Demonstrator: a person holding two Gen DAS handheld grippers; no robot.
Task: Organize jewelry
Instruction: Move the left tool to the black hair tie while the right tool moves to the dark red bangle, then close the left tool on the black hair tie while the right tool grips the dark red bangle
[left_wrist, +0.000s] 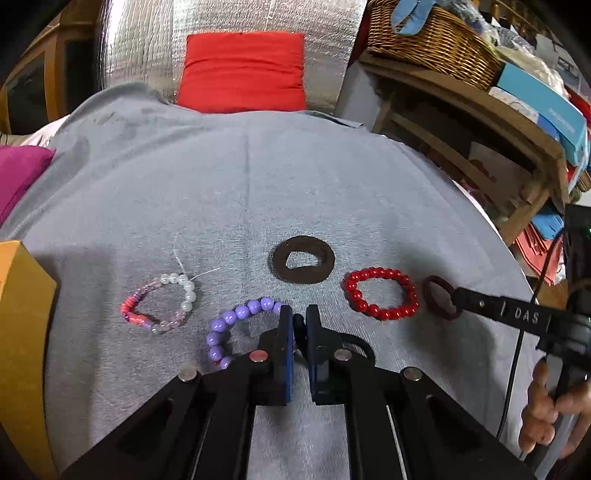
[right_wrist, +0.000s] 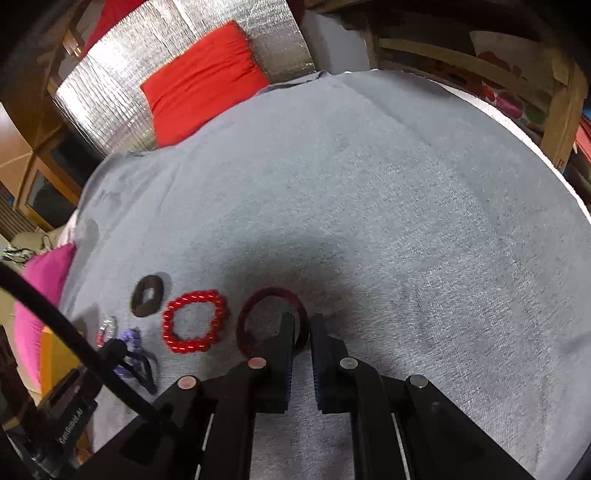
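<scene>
Bracelets (left_wrist: 380, 293) lie in a row; my left claw (left_wrist: 299, 317) pinches purple (left_wrist: 236, 325), right (right_wrist: 303, 325) pinches maroon ring (right_wrist: 271, 317); sorting unfinished.

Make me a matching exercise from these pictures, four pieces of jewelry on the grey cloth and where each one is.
Column one:
1. purple bead bracelet
2. red bead bracelet
3. dark maroon ring band
4. flat dark brown ring

Column two:
A. free, between two dark rings
B. in the right gripper
C. in the left gripper
D. free, farthest back

Pairs: 1-C, 2-A, 3-B, 4-D
</scene>
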